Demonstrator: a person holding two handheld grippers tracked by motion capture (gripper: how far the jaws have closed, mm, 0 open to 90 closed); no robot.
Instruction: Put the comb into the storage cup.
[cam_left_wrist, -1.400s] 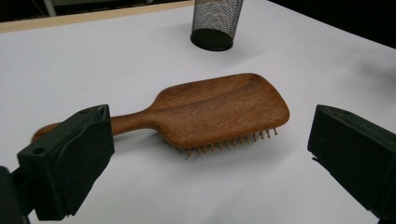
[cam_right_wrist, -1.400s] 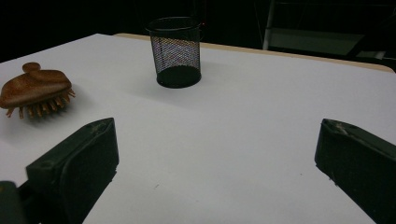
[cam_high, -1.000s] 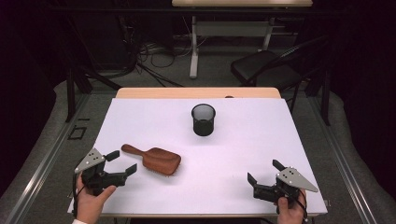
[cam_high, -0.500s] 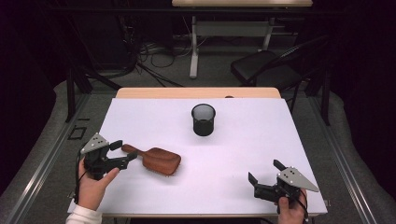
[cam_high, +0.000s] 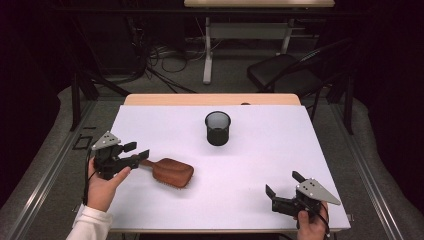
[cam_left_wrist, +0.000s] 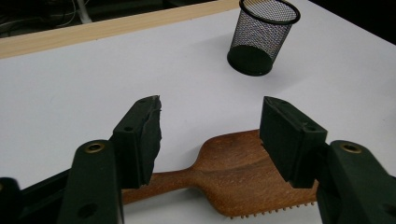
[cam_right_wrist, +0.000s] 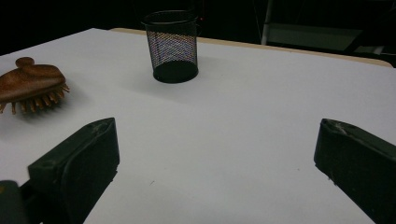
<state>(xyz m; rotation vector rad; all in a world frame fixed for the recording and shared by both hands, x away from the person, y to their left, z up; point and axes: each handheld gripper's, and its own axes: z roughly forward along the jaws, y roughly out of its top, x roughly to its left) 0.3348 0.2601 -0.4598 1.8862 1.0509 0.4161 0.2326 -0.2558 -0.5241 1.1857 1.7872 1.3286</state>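
A wooden hairbrush (cam_high: 172, 172) lies bristles down on the white table, left of centre, with its handle pointing left. My left gripper (cam_high: 137, 151) hovers over that handle. In the left gripper view the jaws (cam_left_wrist: 212, 112) stand either side of the brush's neck (cam_left_wrist: 233, 172) without touching it; they have just been closing and are about half open. A black mesh cup (cam_high: 218, 128) stands upright near the table's middle back. My right gripper (cam_high: 283, 183) rests open at the front right with nothing between its fingers. The right gripper view has the cup (cam_right_wrist: 173, 46) ahead and the brush (cam_right_wrist: 30, 86) at far left.
The white table top (cam_high: 260, 150) has a wooden strip (cam_high: 210, 99) along its far edge. Beyond the table are a dark chair (cam_high: 285, 75), cables on the floor and a desk leg.
My left gripper has moved forward and right, rising a little, from the table's front left edge to over the brush handle. Its jaws have narrowed. The right gripper has stayed put.
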